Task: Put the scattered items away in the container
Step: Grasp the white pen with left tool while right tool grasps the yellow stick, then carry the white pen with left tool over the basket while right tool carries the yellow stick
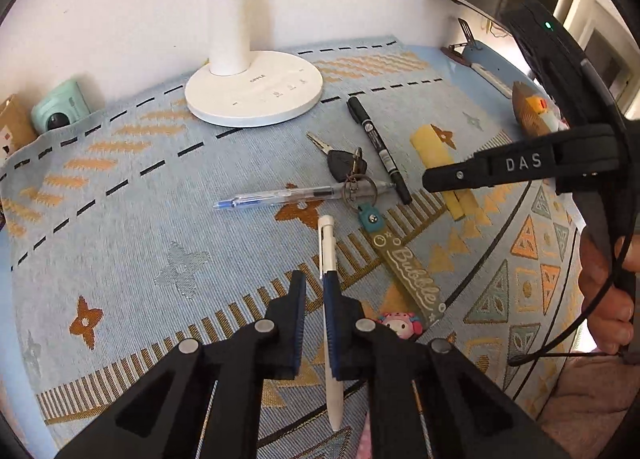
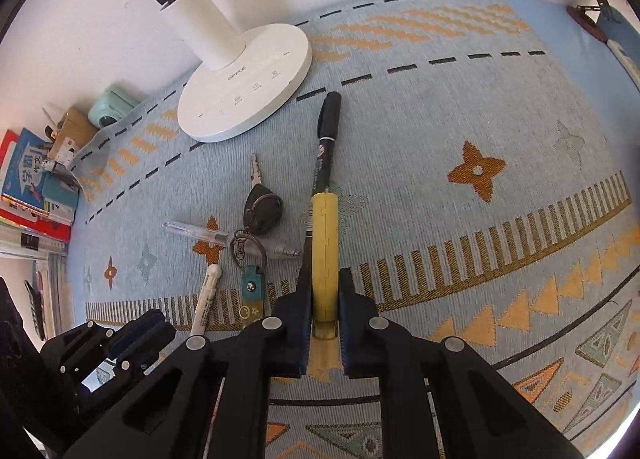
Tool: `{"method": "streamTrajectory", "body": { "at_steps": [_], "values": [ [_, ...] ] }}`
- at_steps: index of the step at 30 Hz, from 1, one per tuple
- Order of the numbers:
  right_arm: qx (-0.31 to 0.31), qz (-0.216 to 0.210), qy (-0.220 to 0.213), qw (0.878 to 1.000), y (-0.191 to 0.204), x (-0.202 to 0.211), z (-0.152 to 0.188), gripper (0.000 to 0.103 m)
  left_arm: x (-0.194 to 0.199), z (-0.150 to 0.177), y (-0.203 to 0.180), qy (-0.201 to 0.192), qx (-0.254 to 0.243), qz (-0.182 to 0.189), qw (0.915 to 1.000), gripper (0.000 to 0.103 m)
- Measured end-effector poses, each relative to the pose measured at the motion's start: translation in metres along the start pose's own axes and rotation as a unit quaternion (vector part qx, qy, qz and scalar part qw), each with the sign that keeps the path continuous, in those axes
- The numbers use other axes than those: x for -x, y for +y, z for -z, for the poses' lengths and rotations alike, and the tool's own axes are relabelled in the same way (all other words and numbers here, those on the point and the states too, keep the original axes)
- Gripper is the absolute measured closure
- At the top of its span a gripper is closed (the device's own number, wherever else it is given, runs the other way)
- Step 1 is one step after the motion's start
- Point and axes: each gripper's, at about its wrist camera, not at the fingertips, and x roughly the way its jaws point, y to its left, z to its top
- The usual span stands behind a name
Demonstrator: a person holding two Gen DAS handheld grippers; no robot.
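My left gripper (image 1: 316,299) is sitting partly open around the white pen (image 1: 329,259), which is lying on the patterned cloth (image 1: 160,199). My right gripper (image 2: 325,299) is closing snugly on the yellow bar (image 2: 325,243). I'm seeing no container.

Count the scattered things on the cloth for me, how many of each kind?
Pens: 3: white pen, clear pen, black marker
Key bunches: 1: keys with strap
Yellow folding rulers: 1: ruler
Total: 5
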Motion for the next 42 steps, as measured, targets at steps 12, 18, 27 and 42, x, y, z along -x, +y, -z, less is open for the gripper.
{"method": "streamTrajectory", "body": {
  "at_steps": [12, 18, 27, 42],
  "values": [
    [0.009, -0.001, 0.026, 1.0, -0.027, -0.006, 0.019, 0.091, -0.04, 0.01, -0.014, 0.044, -0.014, -0.012, 0.9988, 0.066],
    [0.021, -0.002, 0.019, 1.0, -0.039, 0.005, 0.027, 0.091, -0.045, 0.007, -0.034, 0.04, -0.03, -0.06, 0.9969, 0.096],
    [0.035, -0.031, 0.006, 0.999, -0.056, 0.032, 0.028, 0.091, -0.02, -0.008, -0.055, 0.016, 0.003, -0.057, 0.9982, 0.096],
    [0.047, -0.029, -0.103, 0.993, -0.116, 0.141, 0.004, 0.091, 0.022, -0.112, -0.18, -0.091, -0.046, -0.009, 0.9947, 0.096]
  ]
}}
